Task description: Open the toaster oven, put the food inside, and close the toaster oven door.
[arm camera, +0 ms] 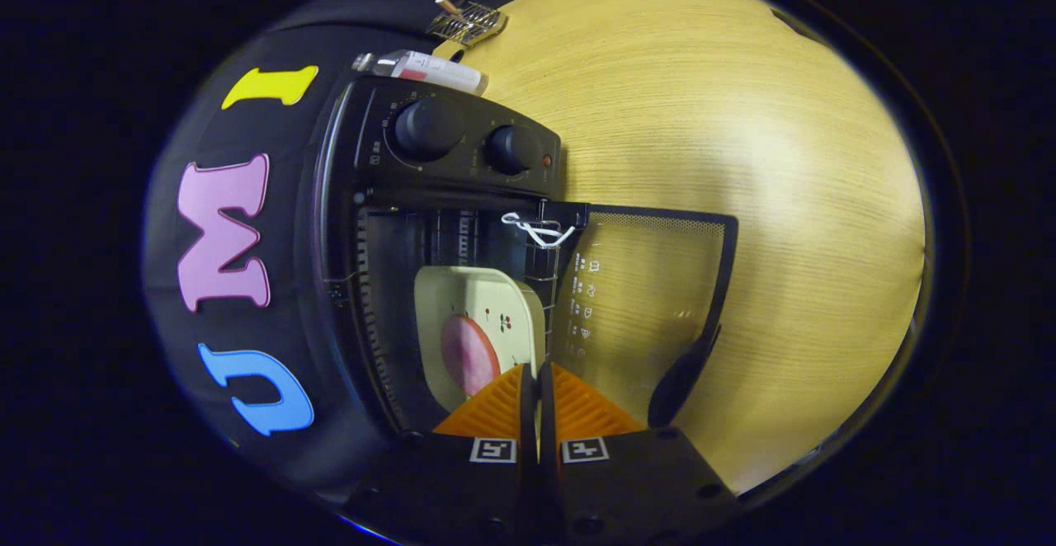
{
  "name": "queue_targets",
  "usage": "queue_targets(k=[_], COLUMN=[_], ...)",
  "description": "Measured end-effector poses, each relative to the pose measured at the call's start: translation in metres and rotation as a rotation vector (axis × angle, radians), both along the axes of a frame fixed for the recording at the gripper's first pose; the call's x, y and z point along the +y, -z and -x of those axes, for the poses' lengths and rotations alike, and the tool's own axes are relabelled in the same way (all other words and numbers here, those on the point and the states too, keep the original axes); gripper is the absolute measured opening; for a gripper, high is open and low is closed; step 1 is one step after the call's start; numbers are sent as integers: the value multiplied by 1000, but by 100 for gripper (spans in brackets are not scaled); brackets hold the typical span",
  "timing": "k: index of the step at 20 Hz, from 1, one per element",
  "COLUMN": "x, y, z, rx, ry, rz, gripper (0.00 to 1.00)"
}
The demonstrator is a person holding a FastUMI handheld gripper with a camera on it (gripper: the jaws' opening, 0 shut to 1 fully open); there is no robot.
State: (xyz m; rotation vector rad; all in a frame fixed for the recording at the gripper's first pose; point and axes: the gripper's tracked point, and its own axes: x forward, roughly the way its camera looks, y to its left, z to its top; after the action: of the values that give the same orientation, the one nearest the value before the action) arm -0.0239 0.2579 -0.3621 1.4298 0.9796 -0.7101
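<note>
Pale wood-grain bench (742, 158) under everything, and the camera is rolled, so the toaster oven (429, 224) appears lying on its side. Inside the open cavity sits the cream plate (495, 298) with a round pink slice of food (469, 356) on it, resting on the wire rack (540, 270). So the food looks loaded already, and by my read only the door remains. The tool (537, 377) sits just at the mouth of the oven, orange fingers (495, 410) pressed together, nothing between them, the plate just ahead of the tips. Here's the relation that matters: the glass door (652, 298) hangs fully open, swung out over the bench, and its dark handle (683, 377) lies just beside the right finger, near the tips, long axis running along the door's free edge. Closing likely means getting behind that edge and pushing it back toward the cavity. Two knobs (429, 127) on the control panel. Beyond the oven, a small bottle (433, 69) and a little wire grid (466, 24).
</note>
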Motion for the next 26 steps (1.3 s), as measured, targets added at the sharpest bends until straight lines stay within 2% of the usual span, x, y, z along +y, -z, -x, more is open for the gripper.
queue_targets(k=[6, 11, 17, 19, 20, 25, 26], x=[8, 14, 20, 18, 20, 25, 24], y=[15, 21, 15, 9, 7, -5, -7], z=[-23, -27, -38, -36, -35, -28, -28], rx=[8, 15, -19, -27, -27, -44, -54], ry=[48, 68, 79, 71, 57, 8, 0], rz=[-2, -2, -40, -35, -40, -61, -63], gripper=[6, 7, 11, 16, 25, 46, 54])
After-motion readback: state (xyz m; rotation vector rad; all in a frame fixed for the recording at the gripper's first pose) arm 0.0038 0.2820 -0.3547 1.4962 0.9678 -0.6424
